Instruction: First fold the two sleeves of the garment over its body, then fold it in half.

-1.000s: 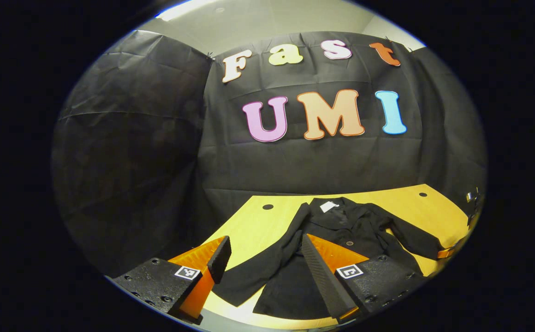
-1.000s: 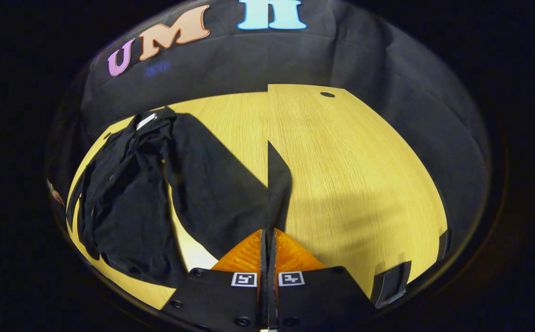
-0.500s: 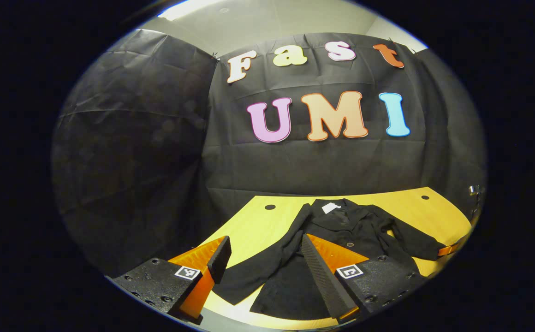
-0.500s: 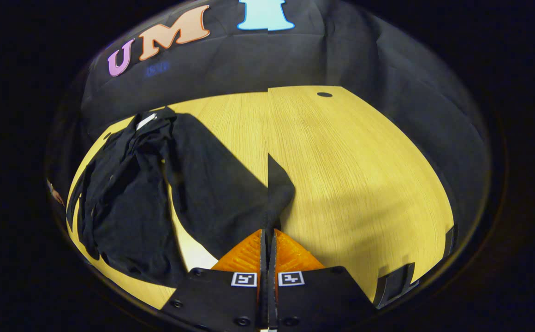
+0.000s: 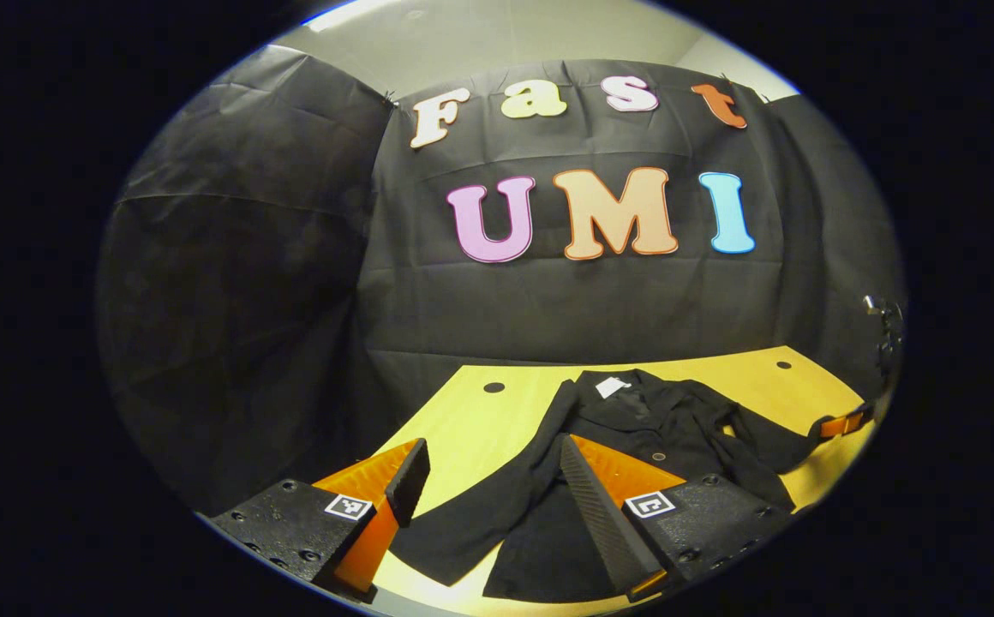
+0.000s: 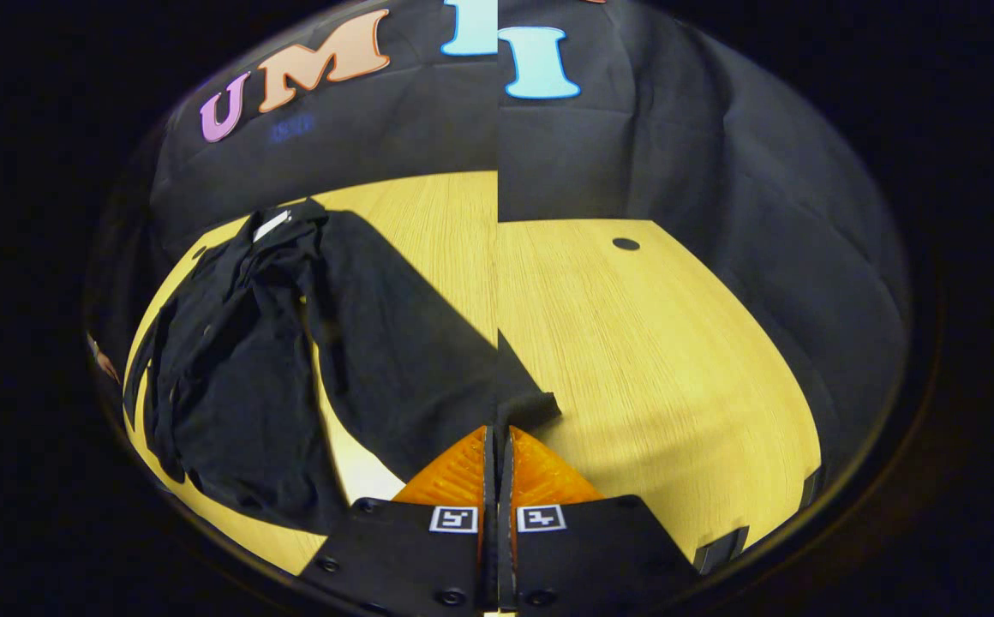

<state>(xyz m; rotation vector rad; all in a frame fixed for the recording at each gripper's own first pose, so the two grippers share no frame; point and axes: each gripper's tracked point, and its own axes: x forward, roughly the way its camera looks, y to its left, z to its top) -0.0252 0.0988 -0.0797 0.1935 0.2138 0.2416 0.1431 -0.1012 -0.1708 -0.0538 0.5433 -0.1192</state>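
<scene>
Black coat (image 5: 634,420) spread flat on the yellow wood-grain worktop (image 5: 471,420), collar and pale neck tag (image 5: 611,386) toward the far edge. Near sleeve (image 5: 480,506) running between and beyond the left tongs (image 5: 488,480), jaws wide, nothing gripped. Right tongs (image 6: 498,454) closed flat, pinching the cuff of the other sleeve (image 6: 394,343), soft matte cloth, stretched straight. From the left gripper view, right tongs (image 5: 844,423) small at the worktop's far edge, at that cuff.

light: dim booth, bright ceiling strip (image 5: 360,13) overhead | table (image 6: 677,343): soft shadow near edge | fisheye bending at rims | right gripper view: vertical seam, halves misaligned
</scene>
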